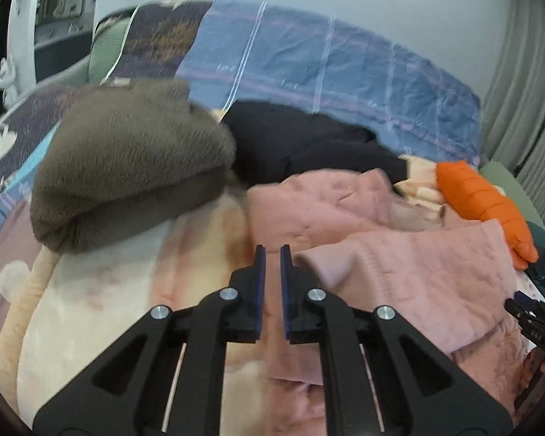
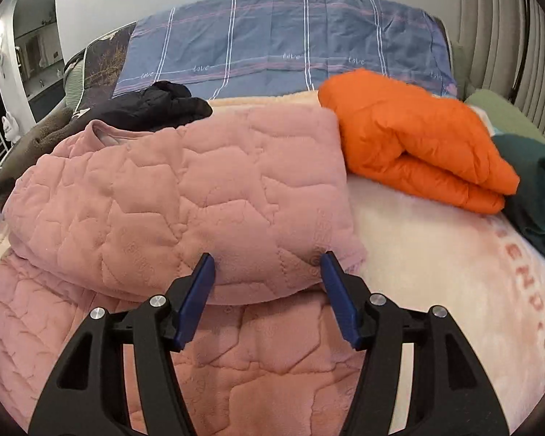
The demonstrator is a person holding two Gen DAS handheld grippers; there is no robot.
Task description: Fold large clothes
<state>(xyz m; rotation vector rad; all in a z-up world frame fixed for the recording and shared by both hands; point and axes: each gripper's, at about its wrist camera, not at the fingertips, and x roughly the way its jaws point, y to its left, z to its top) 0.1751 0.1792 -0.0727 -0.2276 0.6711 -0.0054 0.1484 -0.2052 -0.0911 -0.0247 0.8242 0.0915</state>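
Left tongs (image 1: 272, 250): blue-padded jaws drawn nearly together, a narrow slit between them, nothing pinched; they point downward over the cream plush blanket (image 1: 98, 290) on the bed. Right tongs (image 2: 267, 259): jaws spread, angled downward, straddling the folded edge of the pink quilted fleece garment (image 2: 185, 189), with the pads beside the cloth and no clamping evident. That garment is soft, stitched in irregular cells and doubled over itself; it lies directly ahead of and beneath the right tongs, and to the right of the left tongs (image 1: 399, 254). Further out lie a folded orange padded jacket (image 2: 410, 141), a black garment (image 2: 152, 107), a brown fleece bundle (image 1: 127, 167) and a blue striped sheet (image 2: 272, 43).
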